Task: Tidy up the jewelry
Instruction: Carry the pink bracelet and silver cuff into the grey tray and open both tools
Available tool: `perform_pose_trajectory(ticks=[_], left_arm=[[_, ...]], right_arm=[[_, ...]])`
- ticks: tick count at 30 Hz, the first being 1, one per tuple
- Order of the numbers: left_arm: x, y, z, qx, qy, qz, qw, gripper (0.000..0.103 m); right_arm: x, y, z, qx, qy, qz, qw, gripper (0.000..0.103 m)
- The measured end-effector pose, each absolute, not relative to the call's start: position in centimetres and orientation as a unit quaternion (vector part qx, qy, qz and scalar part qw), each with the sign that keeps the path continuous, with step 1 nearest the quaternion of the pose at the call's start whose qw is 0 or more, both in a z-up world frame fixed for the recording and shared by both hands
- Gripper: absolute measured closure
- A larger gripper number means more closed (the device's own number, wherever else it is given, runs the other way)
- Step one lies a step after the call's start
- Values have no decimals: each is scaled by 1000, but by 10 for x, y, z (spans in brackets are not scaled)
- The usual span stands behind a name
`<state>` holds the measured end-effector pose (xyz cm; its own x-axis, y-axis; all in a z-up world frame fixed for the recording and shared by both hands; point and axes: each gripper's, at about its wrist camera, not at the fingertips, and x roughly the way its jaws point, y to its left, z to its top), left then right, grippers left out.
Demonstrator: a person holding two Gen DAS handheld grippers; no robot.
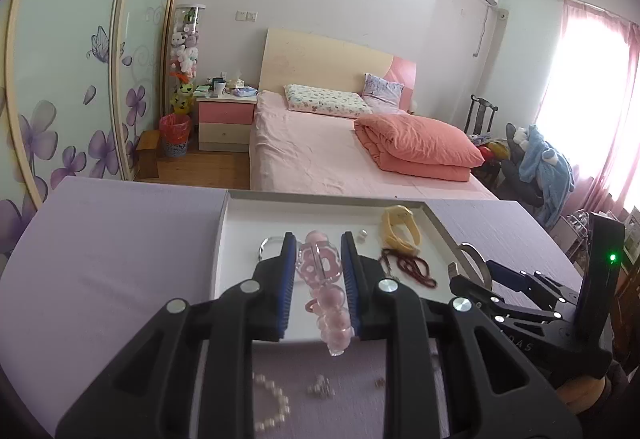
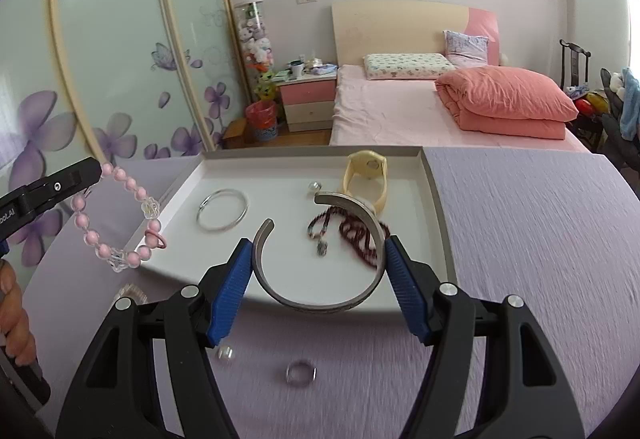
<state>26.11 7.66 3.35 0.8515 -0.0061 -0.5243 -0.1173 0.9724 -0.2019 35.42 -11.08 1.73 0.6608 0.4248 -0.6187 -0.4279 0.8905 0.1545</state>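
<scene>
A white tray (image 2: 434, 199) lies on the lilac table. My left gripper (image 1: 318, 259) is shut on a pink bead bracelet (image 1: 322, 271), which hangs above the tray's left edge in the right wrist view (image 2: 116, 217). My right gripper (image 2: 318, 259) is shut on an open silver cuff bangle (image 2: 316, 305) above the tray's near edge; the bangle also shows in the left wrist view (image 1: 476, 263). In the tray lie a thin silver bangle (image 2: 222, 215), a yellow watch (image 2: 366, 175), a dark red bead necklace (image 2: 356, 235) and a small stud (image 2: 314, 186).
On the table in front of the tray lie a silver ring (image 2: 301, 373), a clear bead (image 2: 225, 353), a pearl bracelet (image 1: 274, 405) and small earrings (image 1: 320, 389). A bed (image 2: 400, 107) and wardrobe (image 2: 120, 59) stand beyond the table.
</scene>
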Motion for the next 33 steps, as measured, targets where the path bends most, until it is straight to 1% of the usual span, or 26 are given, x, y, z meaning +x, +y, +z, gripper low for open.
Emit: perform_pose_trajectory(ticks=[12,25,26,27,29,30,32,33], left_arm=[[329,94,6,-116,292,54,948,80],[368,102,-19,-123,317,61,938,80],[368,101,-21,-123,318,61,938,80],[369,101,-21,-122,318,62,938,80],[370,101,-21,-126,319,57,937,79],[370,101,-20,-128,317,56,938,78],[367,100,-17,-128,313,55,940,65],[365,100,-15,-127,308,58,941,62]], right_arm=[[409,-98,-18,7,385,181,905,35],[419,-88,-29,-10,410,165,897,34],[419,-88,-29,-10,409,165,898,32],[418,-88,-27,-10,406,165,899,27],[416,-91,-22,-9,398,171,901,26],[414,-91,-21,-8,396,171,902,26],[412,-92,-18,-6,392,176,903,26],[411,-93,-17,-5,391,177,903,26]])
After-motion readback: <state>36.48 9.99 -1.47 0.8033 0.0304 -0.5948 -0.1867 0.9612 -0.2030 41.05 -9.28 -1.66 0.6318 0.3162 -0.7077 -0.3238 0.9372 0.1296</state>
